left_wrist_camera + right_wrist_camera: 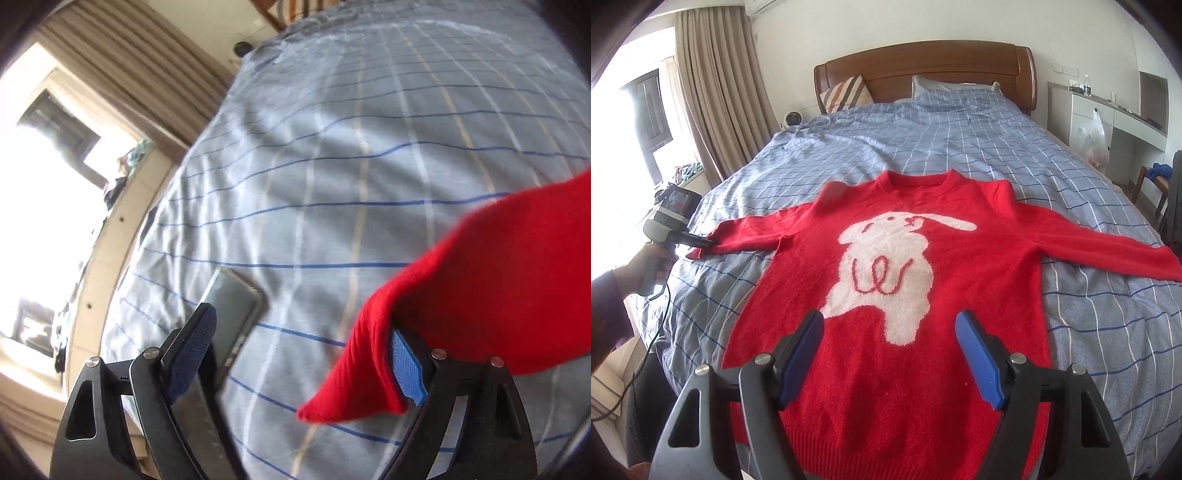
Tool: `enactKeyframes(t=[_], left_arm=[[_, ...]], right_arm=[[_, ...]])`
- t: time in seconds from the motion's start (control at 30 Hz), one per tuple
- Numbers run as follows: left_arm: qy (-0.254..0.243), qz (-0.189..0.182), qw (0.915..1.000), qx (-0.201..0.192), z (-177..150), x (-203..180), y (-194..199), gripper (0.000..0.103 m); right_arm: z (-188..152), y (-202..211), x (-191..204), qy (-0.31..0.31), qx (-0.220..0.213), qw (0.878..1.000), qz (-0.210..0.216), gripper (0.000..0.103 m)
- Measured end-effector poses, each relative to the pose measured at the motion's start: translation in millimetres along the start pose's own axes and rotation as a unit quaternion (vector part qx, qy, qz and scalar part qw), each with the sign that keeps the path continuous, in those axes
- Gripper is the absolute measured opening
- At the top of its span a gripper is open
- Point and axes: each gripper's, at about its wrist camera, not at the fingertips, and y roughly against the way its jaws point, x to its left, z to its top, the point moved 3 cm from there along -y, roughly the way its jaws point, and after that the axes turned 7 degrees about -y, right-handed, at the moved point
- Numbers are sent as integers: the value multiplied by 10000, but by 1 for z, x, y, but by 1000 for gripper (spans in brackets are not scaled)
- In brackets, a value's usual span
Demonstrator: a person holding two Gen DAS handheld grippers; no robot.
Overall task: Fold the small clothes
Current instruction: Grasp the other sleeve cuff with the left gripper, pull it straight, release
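Nearest the right wrist camera, the right gripper hangs released over the hem of the sweater, nothing between its pads. The sweater lies face up and spread flat on the bed, rabbit motif showing, collar toward the headboard, both sleeves stretched out to the sides. At the sweater's left cuff the left gripper stands wide open; the cuff drapes against the inner face of one pad but is not pinched. A phone lies on the bed just beside that cuff, under the other finger. The likely risks: the knit could cling to the textured pad and drag as the gripper pulls away, wrinkling the sleeve; a low regrasp could catch the bed cover along with the cuff; and a sweep of the sleeve across the body could snag or shove the phone.
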Motion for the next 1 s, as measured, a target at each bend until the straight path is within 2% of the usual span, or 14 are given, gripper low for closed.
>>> enactKeyframes(t=[0.07, 0.1, 0.17, 0.23, 0.3, 0.37, 0.43, 0.5, 0.53, 0.6, 0.63, 0.73, 0.87, 1.0], left_arm=[[846, 217, 9960, 177, -6, 59, -6, 90], [1243, 157, 9920, 162, -12, 85, -4, 90], [1876, -517, 9809, -7, -26, 120, 1, 90], [2137, -1358, 9672, -182, -37, 126, 5, 90], [2036, -2075, 9564, -263, -45, 106, 9, 90], [1866, -2493, 9499, -249, -49, 74, 5, 90], [1719, -2487, 9532, -91, -50, 40, -4, 84], [1689, -2479, 9539, 39, -49, 11, -10, 67], [1744, -2517, 9520, -14, -46, 4, -11, 52], [1850, -2414, 9525, -173, -41, 1, -10, 15], [1880, -2335, 9539, -163, -41, 2, -10, 6], [1994, -1954, 9602, -30, -44, 12, -13, 5], [2023, -1811, 9624, 91, -59, 22, -20, 5], [2136, -1829, 9595, 190, -63, 21, -27, 5]], right_arm=[[0, 5, 0, 103, -94, 9999, -91, 74], [-1, 7, 0, 158, -113, 9997, -141, 74], [-3, 6, 0, 221, -97, 9995, -180, 74], [-6, 2, 0, 213, -19, 9997, -141, 74], [-10, -5, 2, 182, 81, 9998, -90, 74], [-12, -9, 8, 143, 152, 9998, -15, 74], [-11, -9, 16, 149, 155, 9997, 81, 74], [-9, -5, 27, 267, 85, 9995, 121, 74], [-7, -2, 31, 344, 42, 9993, 121, 74], [-6, 2, 38, 488, -22, 9988, 102, 74], [-6, 4, 40, 546, -36, 9985, 87, 74], [-9, 6, 42, 636, -32, 9980, 28, 74], [-15, 5, 36, 530, 11, 9986, 21, 74], [-19, -4, 32, 406, 179, 9990, 64, 74]])
